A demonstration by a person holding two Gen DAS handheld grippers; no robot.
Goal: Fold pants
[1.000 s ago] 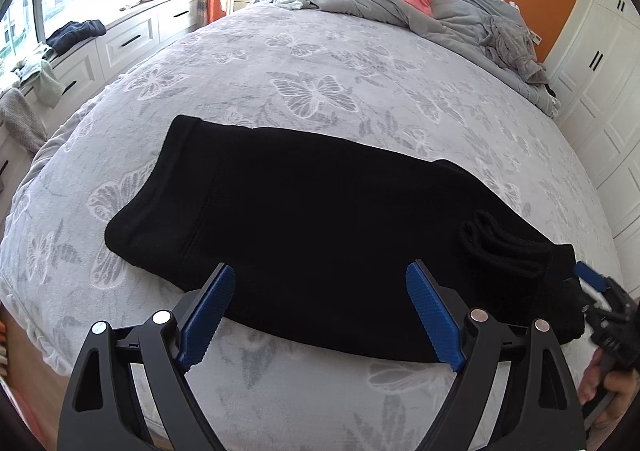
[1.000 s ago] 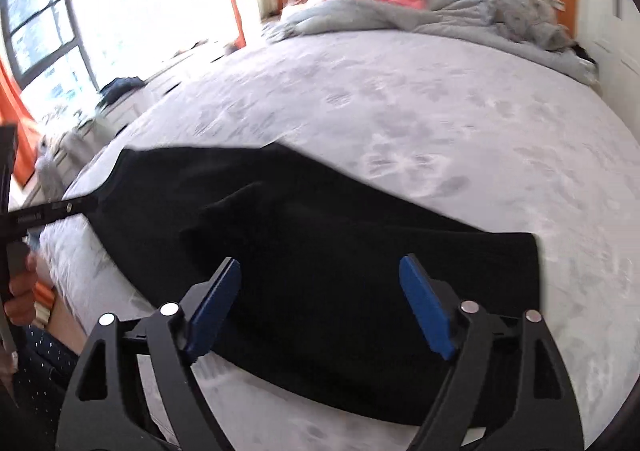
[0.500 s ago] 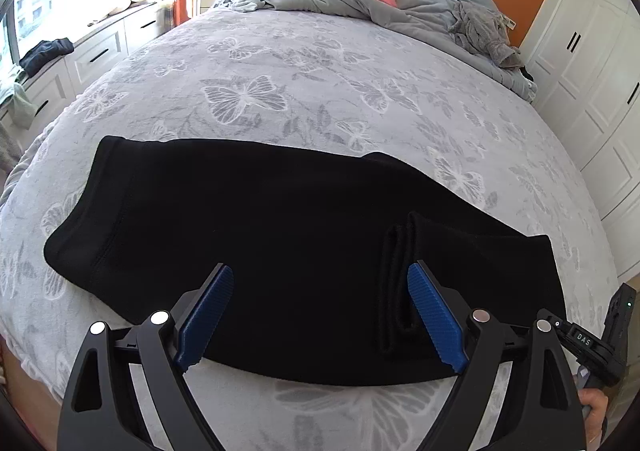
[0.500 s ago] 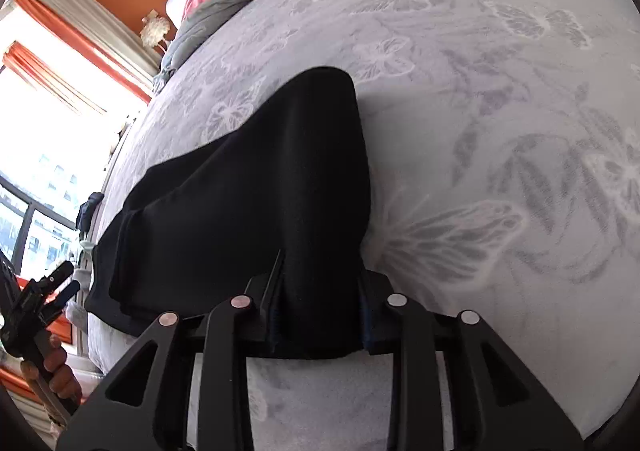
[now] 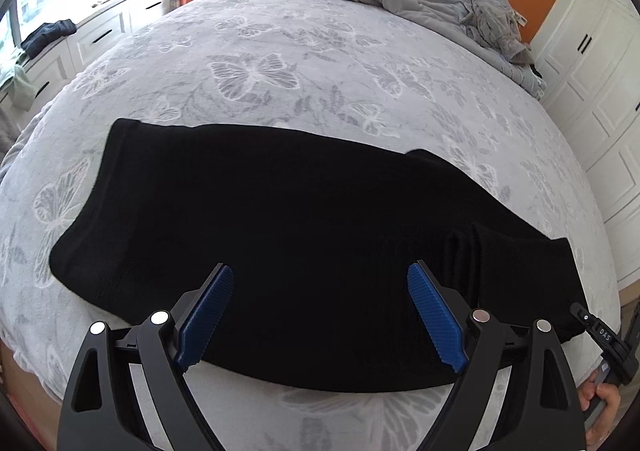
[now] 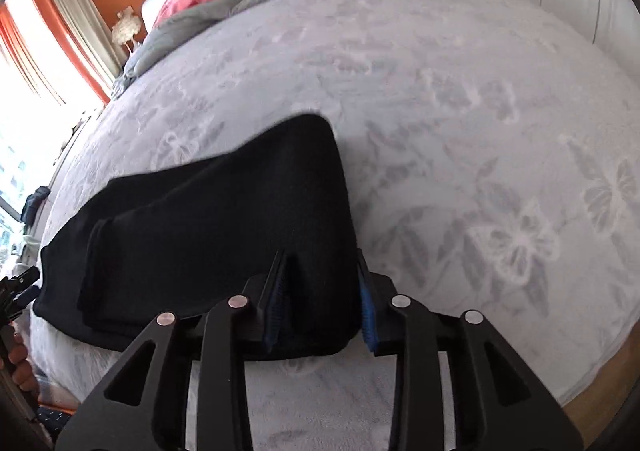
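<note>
The black knit fabric pants [image 5: 280, 235] lie flat across the near part of the bed with the grey butterfly-print cover [image 5: 304, 63], parallel to its near edge. One end reaches toward the near-right corner, the other toward the window side. A folded-over layer forms a ridge near the right end.

Handling, as a judgement: the garment is soft, limp and light. It will drape and sag from any grip point and will not hold a shape. The plush cover may drag on it, so lift rather than slide. Take hold at a corner or hem where the layers stack. Pinch all layers together, or the lower one may stay behind.

The right claw [image 6: 320, 293] straddles the near corner of the pants' end at the bed's near edge. Its blue pads [image 6: 366, 307] stand a narrow gap apart with fabric bunched between them, and the jaws are opening. Whether both pads press the cloth cannot be told for certain; the right pad appears just clear of it.

The left claw [image 5: 320, 311] stands wide apart over the middle of the pants' near edge. It holds nothing.
</note>
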